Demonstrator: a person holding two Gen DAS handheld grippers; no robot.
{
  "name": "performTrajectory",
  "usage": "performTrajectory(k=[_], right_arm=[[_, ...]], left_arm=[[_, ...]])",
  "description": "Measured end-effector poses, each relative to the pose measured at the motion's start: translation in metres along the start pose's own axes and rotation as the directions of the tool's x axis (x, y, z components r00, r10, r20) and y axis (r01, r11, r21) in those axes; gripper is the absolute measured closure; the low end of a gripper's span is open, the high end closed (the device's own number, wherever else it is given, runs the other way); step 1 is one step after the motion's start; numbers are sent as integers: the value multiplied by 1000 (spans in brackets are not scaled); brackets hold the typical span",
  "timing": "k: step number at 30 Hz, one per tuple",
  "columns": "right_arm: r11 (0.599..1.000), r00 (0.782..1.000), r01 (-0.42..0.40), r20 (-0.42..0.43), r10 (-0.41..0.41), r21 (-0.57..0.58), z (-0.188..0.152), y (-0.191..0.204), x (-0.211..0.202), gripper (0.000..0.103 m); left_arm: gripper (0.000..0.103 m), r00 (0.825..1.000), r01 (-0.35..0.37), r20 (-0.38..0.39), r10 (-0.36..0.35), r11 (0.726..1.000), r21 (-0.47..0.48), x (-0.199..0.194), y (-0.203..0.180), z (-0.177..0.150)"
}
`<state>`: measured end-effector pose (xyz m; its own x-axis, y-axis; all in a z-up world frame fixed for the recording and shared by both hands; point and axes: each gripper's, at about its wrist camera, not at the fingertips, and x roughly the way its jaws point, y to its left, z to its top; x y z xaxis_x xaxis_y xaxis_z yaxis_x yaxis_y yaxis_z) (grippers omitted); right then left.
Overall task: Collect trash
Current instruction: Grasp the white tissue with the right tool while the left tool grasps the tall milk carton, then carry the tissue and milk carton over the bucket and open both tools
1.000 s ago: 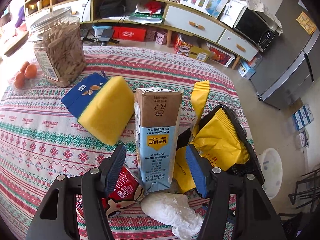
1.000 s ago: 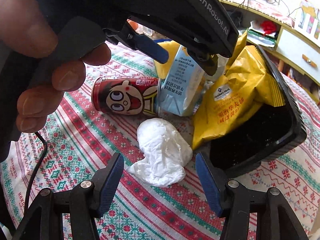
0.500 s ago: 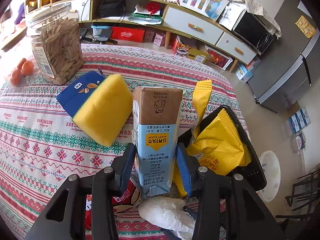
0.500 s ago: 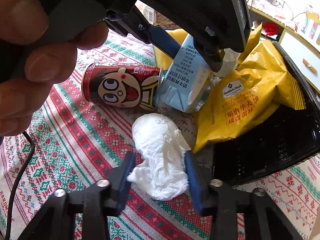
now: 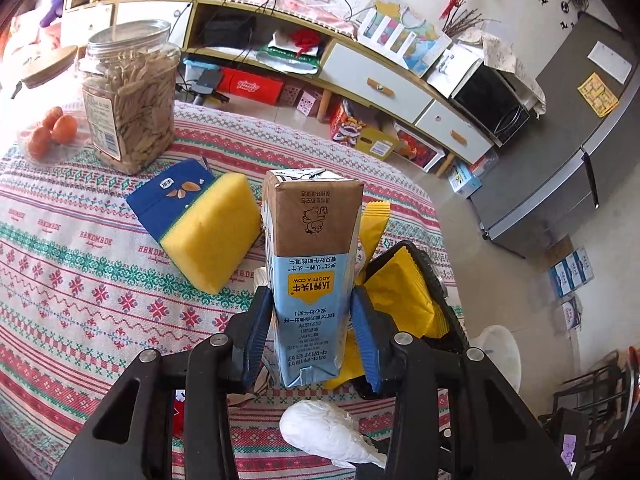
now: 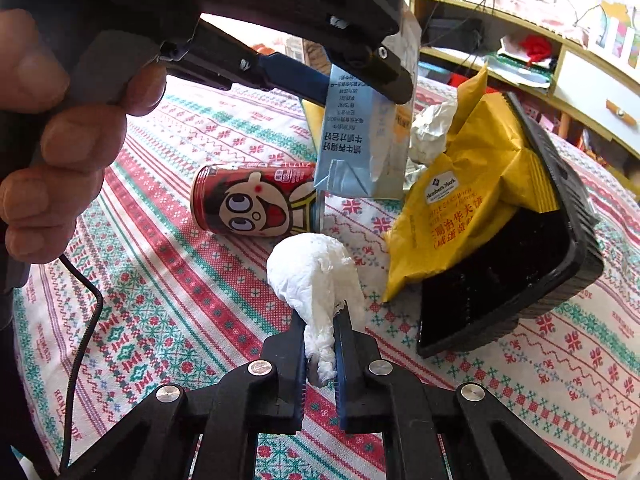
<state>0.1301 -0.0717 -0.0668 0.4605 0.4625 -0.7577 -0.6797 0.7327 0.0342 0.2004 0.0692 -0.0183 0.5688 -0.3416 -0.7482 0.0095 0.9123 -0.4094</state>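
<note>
Because both pieces look bound for the black plastic tray [image 6: 560, 184], the left gripper [image 5: 312, 328] clamps the blue-and-brown milk carton [image 5: 312, 264] above the surface while the right gripper [image 6: 320, 344] pinches the crumpled white tissue [image 6: 316, 276].

Bare tablecloth [image 6: 168, 320] left of me is free. Ahead, red can [image 6: 256, 200] and yellow bag [image 6: 460, 208] block; black tray [image 6: 560, 240] walls off right.
</note>
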Motion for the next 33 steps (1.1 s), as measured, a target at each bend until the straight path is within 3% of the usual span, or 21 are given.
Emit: performTrajectory(k=[14,26,33], right_arm=[[994,994,-50,107,39,97,7,-18,-59,94],[971,973,-45,230,-10,233,-4,-54,-128,94],[935,957,-35,282,-71,353,-27,-78,-172,94]], left_arm=[[61,993,53,107,-51,999,-11,-64,-3,-11],[61,976,157,137,-170,983,100,-94,-69,-29],[61,968,203,107,-226,961,190,-98,-112,-49]])
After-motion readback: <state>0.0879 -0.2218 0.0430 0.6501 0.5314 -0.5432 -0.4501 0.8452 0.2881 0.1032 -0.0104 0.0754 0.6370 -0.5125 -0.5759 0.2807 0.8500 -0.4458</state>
